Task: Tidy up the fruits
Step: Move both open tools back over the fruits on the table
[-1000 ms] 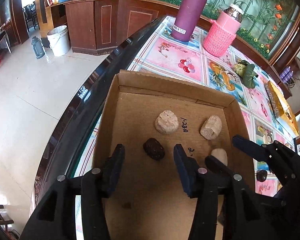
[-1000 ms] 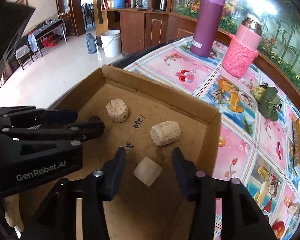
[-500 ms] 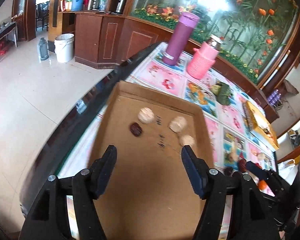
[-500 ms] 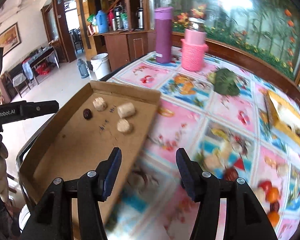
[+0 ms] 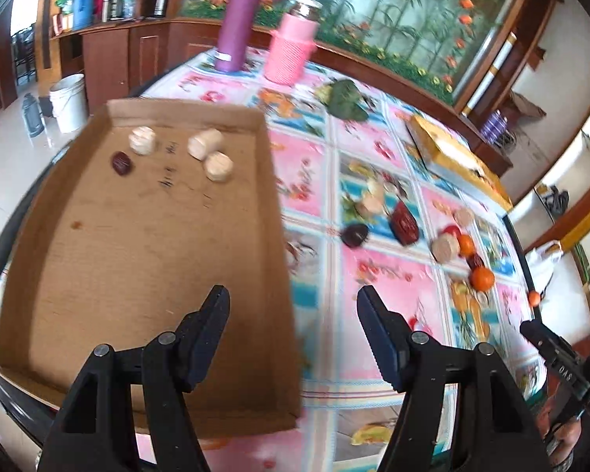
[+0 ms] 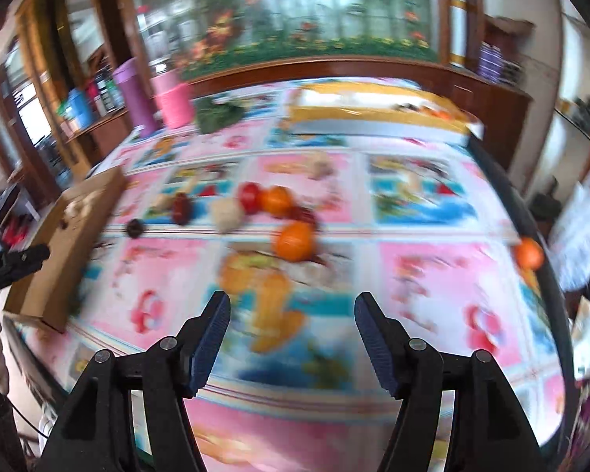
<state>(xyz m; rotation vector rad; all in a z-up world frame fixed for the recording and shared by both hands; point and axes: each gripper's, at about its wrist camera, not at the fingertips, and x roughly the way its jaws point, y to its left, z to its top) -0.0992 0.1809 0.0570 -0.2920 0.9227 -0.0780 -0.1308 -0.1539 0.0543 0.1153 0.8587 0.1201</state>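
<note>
At the left, the shallow brown cardboard tray (image 5: 145, 259) lies on the flower-patterned pink tablecloth (image 5: 389, 287). Its far end holds three pale, cork-like round pieces (image 5: 218, 166) and one dark red date-like fruit (image 5: 121, 163); the rest of the tray floor is bare. The left gripper (image 5: 293, 338) hangs above the tray's right wall with its jaws spread wide and nothing between them.

To the right of the tray, loose fruit lies in a line across the cloth: a dark round fruit (image 5: 354, 235), a larger red date (image 5: 404, 223), a pale round piece (image 5: 445, 248), small orange citrus fruits (image 5: 482, 277) and a red one, hard to name through the blur. One more small orange fruit (image 6: 528, 253) sits near the table's right edge. The right gripper (image 6: 292, 336) points at this cluster from above, jaws also wide apart and empty; its view is smeared by motion.

The step in hand looks like the reach for the next fruit, with four pieces in the tray and most of the fruit not yet sorted. The next move calls for lowering the right gripper over one separate fruit, perhaps the nearest orange one (image 6: 294, 240), straddling it and closing gently, since round fruit may roll away.
</note>
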